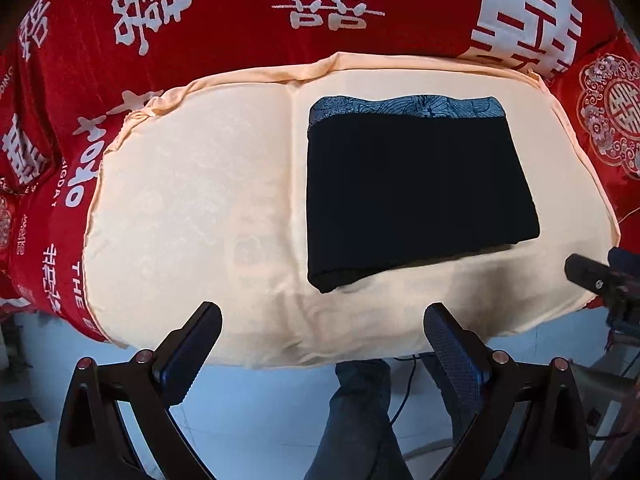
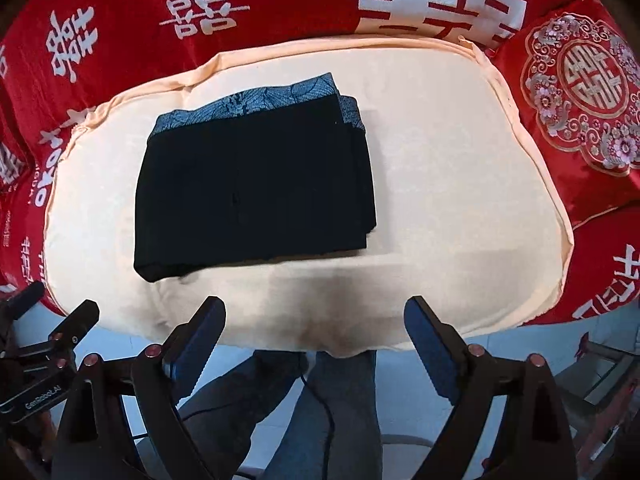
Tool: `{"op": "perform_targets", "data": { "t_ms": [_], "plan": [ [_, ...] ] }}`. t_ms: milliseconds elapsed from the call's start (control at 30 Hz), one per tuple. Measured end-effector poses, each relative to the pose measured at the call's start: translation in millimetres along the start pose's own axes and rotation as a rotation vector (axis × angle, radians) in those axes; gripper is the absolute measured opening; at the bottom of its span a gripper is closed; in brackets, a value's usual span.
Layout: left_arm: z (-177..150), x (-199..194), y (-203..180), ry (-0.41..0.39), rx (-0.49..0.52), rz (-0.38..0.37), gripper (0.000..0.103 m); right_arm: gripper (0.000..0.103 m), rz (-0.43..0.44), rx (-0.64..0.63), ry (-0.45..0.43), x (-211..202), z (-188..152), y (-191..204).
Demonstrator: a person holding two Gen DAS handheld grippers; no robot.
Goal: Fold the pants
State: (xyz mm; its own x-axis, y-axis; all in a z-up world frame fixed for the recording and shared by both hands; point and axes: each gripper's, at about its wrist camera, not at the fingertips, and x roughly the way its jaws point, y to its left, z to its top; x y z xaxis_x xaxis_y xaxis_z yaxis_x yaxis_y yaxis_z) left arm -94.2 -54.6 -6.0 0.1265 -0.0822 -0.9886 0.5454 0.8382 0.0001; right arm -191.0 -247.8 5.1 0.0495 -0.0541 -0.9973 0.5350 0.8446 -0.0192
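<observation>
As seen from the left wrist camera, the pants point(image 1: 420, 196) lie folded into a compact black rectangle on the cream cushion point(image 1: 192, 208), right of its central crease; their blue patterned waistband point(image 1: 404, 109) forms the far edge, and the long axis runs left to right across the view. White double-happiness characters and the partly readable words "THE" and "BIGDAY" mark the red bedspread point(image 1: 224, 28) around the cushion. The left gripper point(image 1: 322, 334) hangs above the cushion's near edge with its jaws spread wide and nothing between them; one finger of the right gripper point(image 1: 588, 274) enters at the right margin. From the right wrist camera, the pants point(image 2: 256, 192) sit on the cushion's point(image 2: 460, 184) left half, waistband point(image 2: 256, 100) again at the far side, stacked layers stepped at the right edge. The right gripper point(image 2: 316, 328) is released, jaws wide and empty. The left gripper point(image 2: 52, 336), at lower left, bears the label "GenRobot.AI". An embroidered red pillow point(image 2: 580, 92) lies at right.
</observation>
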Motion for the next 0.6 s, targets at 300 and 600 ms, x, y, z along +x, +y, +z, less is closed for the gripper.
{"op": "perform_targets", "data": {
  "t_ms": [300,600],
  "plan": [
    [0,-15,-6,0.002,0.006,-0.013,0.101,0.093,-0.028,0.004,0.030,-7,-2,4],
    [4,-19,-4,0.013,0.000,-0.014,0.101,0.093,-0.114,-0.038,0.005,-16,2,14]
  ]
}}
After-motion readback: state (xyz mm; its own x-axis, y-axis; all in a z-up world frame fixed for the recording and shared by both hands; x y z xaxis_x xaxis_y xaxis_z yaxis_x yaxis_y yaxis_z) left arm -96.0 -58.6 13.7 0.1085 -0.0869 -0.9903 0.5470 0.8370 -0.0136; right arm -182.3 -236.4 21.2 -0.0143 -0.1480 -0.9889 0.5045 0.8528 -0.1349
